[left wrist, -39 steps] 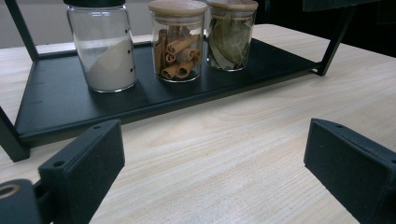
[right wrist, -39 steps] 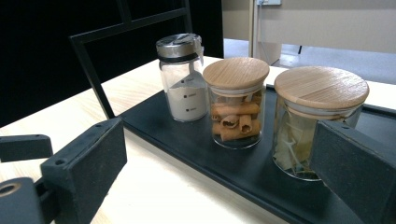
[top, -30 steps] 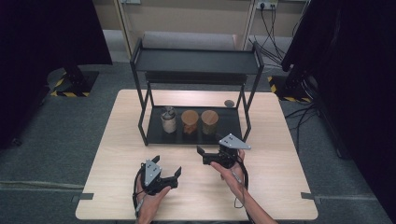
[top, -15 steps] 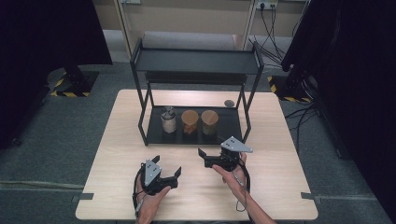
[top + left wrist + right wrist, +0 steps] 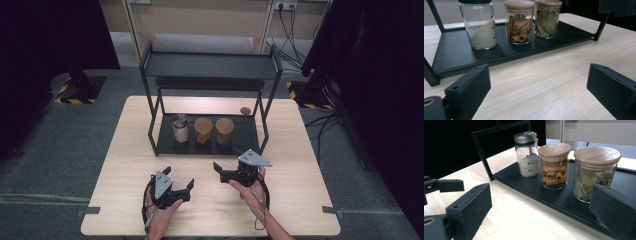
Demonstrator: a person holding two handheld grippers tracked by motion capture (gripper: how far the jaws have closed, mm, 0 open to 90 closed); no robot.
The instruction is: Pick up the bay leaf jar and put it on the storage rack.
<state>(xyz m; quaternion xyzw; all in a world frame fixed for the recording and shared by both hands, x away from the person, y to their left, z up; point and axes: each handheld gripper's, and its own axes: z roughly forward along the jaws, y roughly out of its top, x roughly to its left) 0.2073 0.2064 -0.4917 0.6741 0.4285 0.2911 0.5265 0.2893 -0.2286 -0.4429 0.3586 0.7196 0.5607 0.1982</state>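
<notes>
- The right gripper point(image 5: 225, 171) hovers above the table point(image 5: 300, 150) with its jaws spread wide and nothing between them; the left gripper point(image 5: 177, 179) sits lower and nearer the person, jaws just as wide and empty.
- Nearest ahead of the right gripper stands the bay-leaf jar point(image 5: 596, 173), on the bottom tray of the black rack point(image 5: 210, 65), just beyond the right-hand jaw.
- Beside it, farther to that gripper's left, come the cinnamon jar point(image 5: 554, 166) and then the shaker point(image 5: 527, 153) of white powder.
- The bay-leaf jar is clear glass with a flat wooden lid, packed with dry green-brown leaves.
- It is probably light, rigid, smooth and breakable; the lid may only sit loose.
- Best hold, I judge: across the glass body below the lid, squeezing gently, clear of the neighbouring jar.
</notes>
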